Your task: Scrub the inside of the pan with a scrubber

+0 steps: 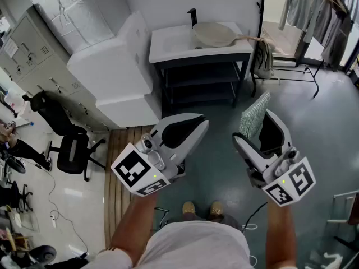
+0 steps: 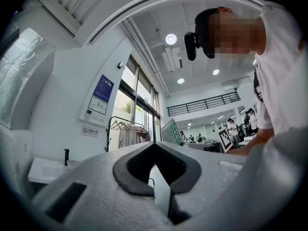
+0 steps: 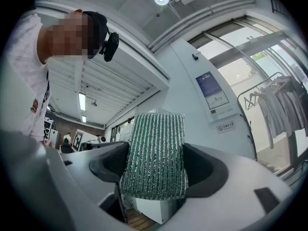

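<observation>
1. Left side. The left gripper (image 1: 197, 126) is held out in front of the person. Its jaws are fully together with nothing between them, as the left gripper view confirms (image 2: 155, 153). It is free for a holding job.

2. Centre, far end. A white sink unit (image 1: 168, 48) stands against the wall, well apart from both grippers. The pan (image 1: 213, 34) rests on top of it, just right of the black tap (image 1: 192, 17), with its wooden handle (image 1: 251, 38) pointing right. The pale inside of the pan looks empty. Any residue is too far off to make out. The shelves under the sink top appear bare.

3. Right side. The right gripper (image 1: 263, 133) is clamped on the green scrubber (image 1: 255, 116). In the right gripper view the scrubber (image 3: 156, 143) is pinched by its lower part between the two pads, and most of the ribbed, glittery mesh stands free above the jaws (image 3: 154, 177).

4. Handling, scrubber. Judged soft, light and compressible. It will probably fold under pressure, so the free end should be laid flat against the pan wall. The present hold looks adequate.

5. Handling, pan. Judged rigid and heavier than the scrubber, and liable to slide or turn on the smooth sink top when scrubbed. The handle is the likely place to grip it, using the left gripper, which must open first.

6. Status. Scrubbing is not yet begun. The approach to the sink comes first.
</observation>
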The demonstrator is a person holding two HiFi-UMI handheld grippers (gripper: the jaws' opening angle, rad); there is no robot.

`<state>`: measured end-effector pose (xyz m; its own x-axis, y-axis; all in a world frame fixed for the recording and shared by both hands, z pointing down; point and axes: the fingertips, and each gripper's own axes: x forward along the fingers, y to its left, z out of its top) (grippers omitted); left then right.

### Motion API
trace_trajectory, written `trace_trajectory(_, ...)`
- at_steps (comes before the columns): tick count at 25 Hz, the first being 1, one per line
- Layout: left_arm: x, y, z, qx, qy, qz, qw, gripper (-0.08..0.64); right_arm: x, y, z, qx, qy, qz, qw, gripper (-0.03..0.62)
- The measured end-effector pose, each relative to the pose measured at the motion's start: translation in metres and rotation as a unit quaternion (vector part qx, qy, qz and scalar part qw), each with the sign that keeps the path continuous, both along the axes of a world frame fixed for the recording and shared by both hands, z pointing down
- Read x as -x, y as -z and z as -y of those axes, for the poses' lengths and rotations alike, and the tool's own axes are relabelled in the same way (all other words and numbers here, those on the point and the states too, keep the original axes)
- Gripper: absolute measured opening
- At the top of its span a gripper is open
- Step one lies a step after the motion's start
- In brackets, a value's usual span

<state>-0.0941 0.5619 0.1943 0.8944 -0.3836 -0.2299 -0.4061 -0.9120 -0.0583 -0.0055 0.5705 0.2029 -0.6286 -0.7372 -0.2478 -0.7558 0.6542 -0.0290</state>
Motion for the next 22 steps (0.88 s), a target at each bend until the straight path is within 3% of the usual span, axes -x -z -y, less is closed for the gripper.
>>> trace_trajectory(12,-0.017,-0.002,0.005,0.002,0.011,0.0,0.9999,0.015,-0.022,0.003,-0.001,0.0,0.011,0.005,1.0,0.354)
trace_trajectory(22,-0.043,-0.005,0.027,0.011,0.049,-0.002,0.9987,0.015,-0.057,0.001,0.016,0.003,0.03,-0.008,1.0,0.354)
